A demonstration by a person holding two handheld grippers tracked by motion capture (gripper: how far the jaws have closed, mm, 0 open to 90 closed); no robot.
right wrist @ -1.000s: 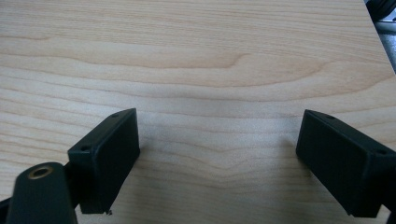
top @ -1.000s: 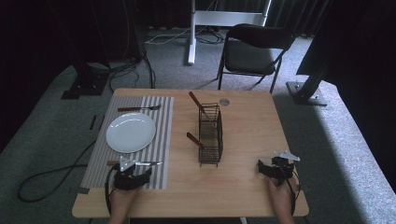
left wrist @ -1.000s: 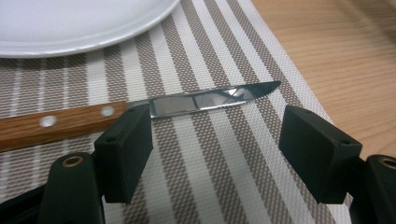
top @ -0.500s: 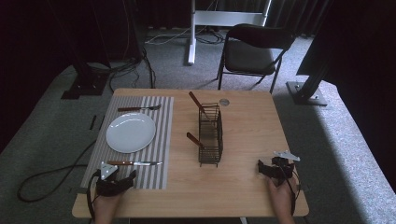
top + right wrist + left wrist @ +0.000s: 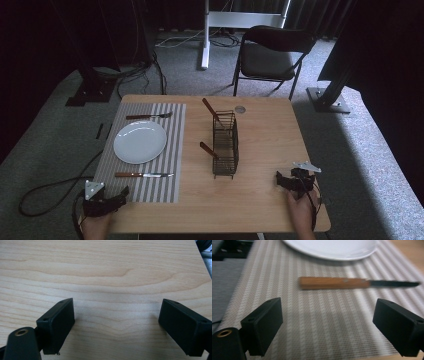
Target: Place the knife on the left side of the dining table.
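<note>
Both tongs sit near the person's edge of the table (image 5: 260, 130), one at each corner. On the left, the left tongs (image 5: 124, 192) are wide apart with nothing between the jaws, and they have just been opening. Their jaws point at the knife (image 5: 144, 175), which lies flat on the striped mat (image 5: 172, 150), apart from them. Seen from the left tongs (image 5: 327, 322), the knife (image 5: 334, 283) has its wooden handle on the left and its dark blade on the right. It lies just in front of the white plate (image 5: 332, 248).

On the right, the right tongs (image 5: 278, 179) are wide too and hold nothing. Seen from the right tongs (image 5: 116, 322), bare wood lies under the jaws.

From above, the plate (image 5: 140, 142) rests on the mat, with a fork (image 5: 148, 116) beyond it. A wire basket (image 5: 225, 145) stands in the middle of the table, with two wooden handles poking out. A chair (image 5: 272, 52) stands behind the table.
</note>
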